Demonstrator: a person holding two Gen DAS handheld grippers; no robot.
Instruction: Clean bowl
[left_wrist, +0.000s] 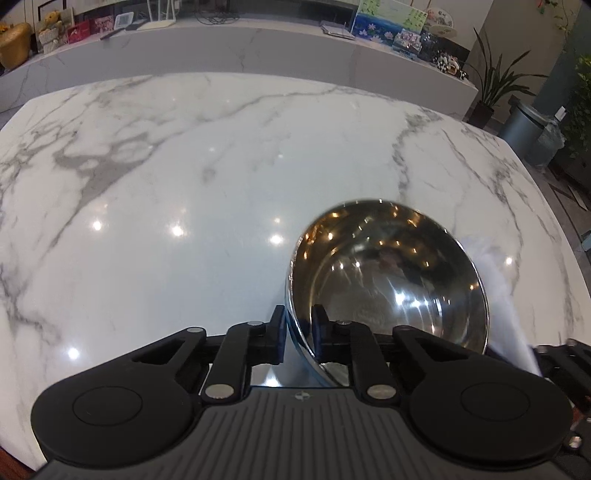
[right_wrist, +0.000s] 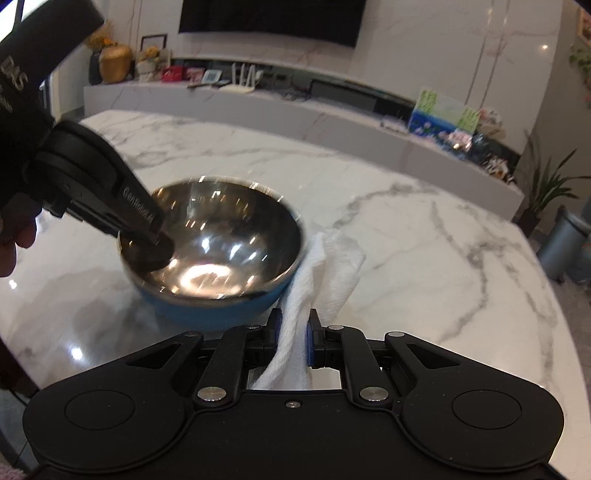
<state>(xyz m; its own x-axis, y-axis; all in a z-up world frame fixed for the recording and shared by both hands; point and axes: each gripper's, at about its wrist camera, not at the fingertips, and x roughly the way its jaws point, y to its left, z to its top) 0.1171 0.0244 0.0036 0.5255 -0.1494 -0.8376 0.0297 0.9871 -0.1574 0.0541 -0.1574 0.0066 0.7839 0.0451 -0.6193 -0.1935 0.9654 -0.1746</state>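
Looking through the left wrist view, I see my left hand-held gripper (left_wrist: 298, 325) pinching the near rim of the bowl (left_wrist: 388, 273), one pad outside, one inside. I judge a steady clamp matters so the bowl cannot skid on the marble surface (left_wrist: 184, 166). Its steel inside is mirror-bright, with no dirt that I can make out.

From the right wrist view, my right hand-held gripper (right_wrist: 293, 334) is pressed onto a white cloth (right_wrist: 321, 280) lying against the bowl's right side; next I'd bring it inside the rim. The bowl (right_wrist: 221, 240), blue outside, sits near me, left of centre.

Right gripper (right_wrist: 291, 336) clamping a white crumpled paper towel (right_wrist: 321, 280); left gripper (right_wrist: 157, 240) pinching the blue-sided steel bowl (right_wrist: 221, 251) rim on a white marble table (right_wrist: 443, 240).
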